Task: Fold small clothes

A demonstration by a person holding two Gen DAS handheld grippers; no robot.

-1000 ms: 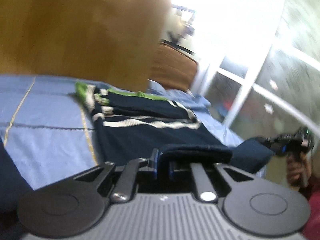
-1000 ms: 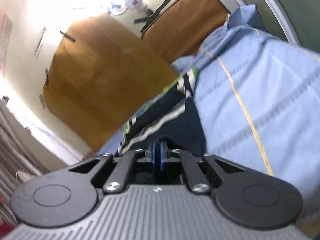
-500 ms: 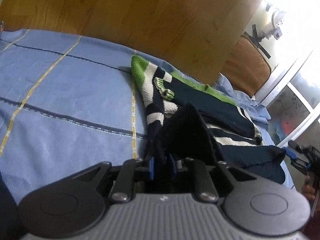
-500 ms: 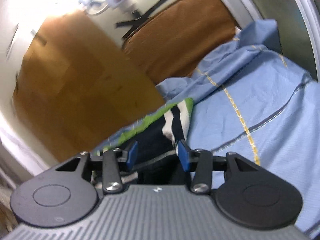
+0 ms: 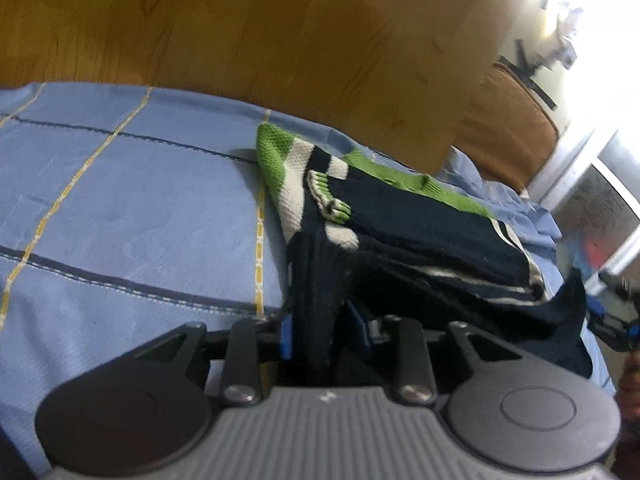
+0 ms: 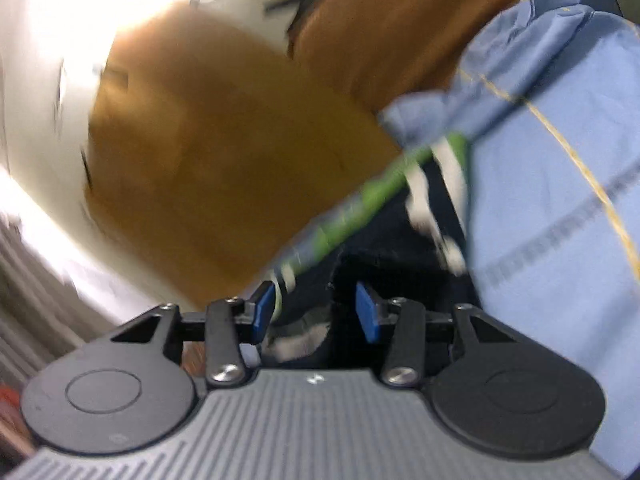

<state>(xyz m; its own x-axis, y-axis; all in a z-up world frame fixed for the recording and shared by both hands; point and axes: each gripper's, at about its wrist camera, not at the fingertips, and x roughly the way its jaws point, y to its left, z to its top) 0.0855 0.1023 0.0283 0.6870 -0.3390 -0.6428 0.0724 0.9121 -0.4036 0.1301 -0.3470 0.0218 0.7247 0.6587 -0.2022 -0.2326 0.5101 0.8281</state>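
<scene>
We see the sweater (image 5: 420,220), navy with green and white stripes, lying on the blue sheet (image 5: 132,216) below the wooden headboard (image 5: 248,36). Our left gripper (image 5: 322,330) has just been opening, and a navy fold stands between its blue pads (image 5: 285,334), no longer pinched. Our right gripper (image 6: 316,310) is released at the sweater's near edge, cloth loose between its parted pads (image 6: 366,312)

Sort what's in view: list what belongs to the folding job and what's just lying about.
Job: sweater; left tool, jaws just opening, dark fabric between them; right tool, open over the sweater's edge.

Lying about: blue sheet; wooden headboard; brown cushion.
</scene>
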